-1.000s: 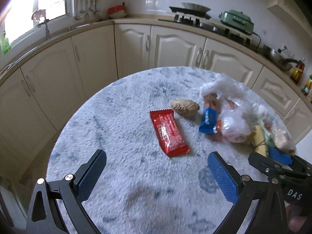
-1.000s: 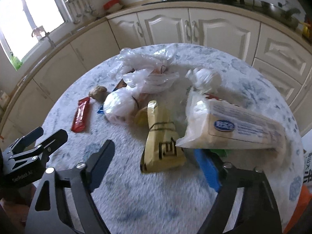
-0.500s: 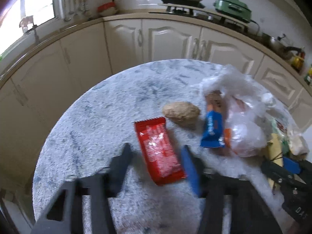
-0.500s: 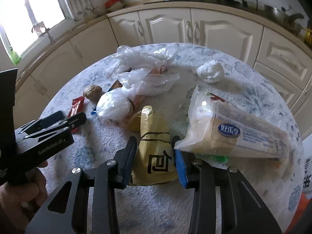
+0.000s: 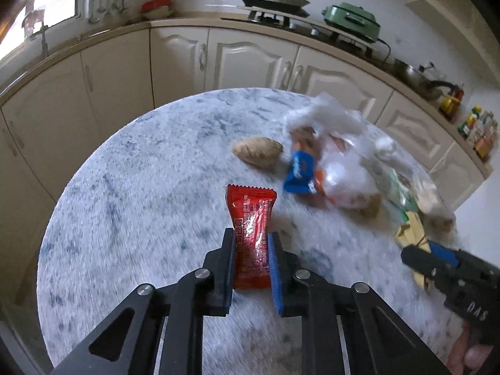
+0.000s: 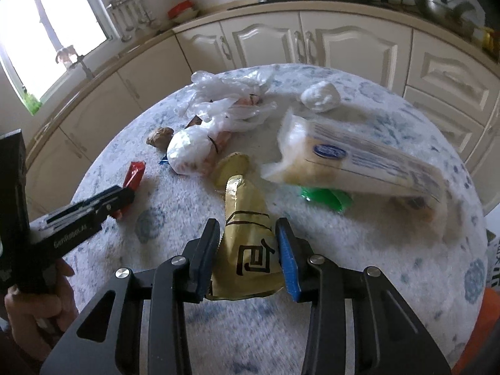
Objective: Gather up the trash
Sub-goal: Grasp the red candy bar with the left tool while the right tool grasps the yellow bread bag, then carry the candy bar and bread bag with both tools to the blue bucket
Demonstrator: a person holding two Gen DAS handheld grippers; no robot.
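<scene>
My left gripper (image 5: 250,237) is shut on a red snack wrapper (image 5: 253,218) and holds its near end just above the round marble table (image 5: 140,172). My right gripper (image 6: 248,229) is shut on a yellow packet with black print (image 6: 250,237). The right gripper shows at the right edge of the left wrist view (image 5: 437,265); the left gripper (image 6: 118,195) and the red wrapper (image 6: 134,172) show at the left of the right wrist view.
A brown lump (image 5: 259,153), a blue wrapper (image 5: 300,168), white plastic bags (image 6: 225,103), a large clear pack with pale contents (image 6: 359,162), a green scrap (image 6: 325,197) and a white paper wad (image 6: 320,95) lie on the table. Cream cabinets (image 5: 250,59) curve behind.
Both grippers went from wide open to shut: the left closed on the red wrapper, the right on the yellow packet. Both wrappers now sit pinched and bent between the fingers.
</scene>
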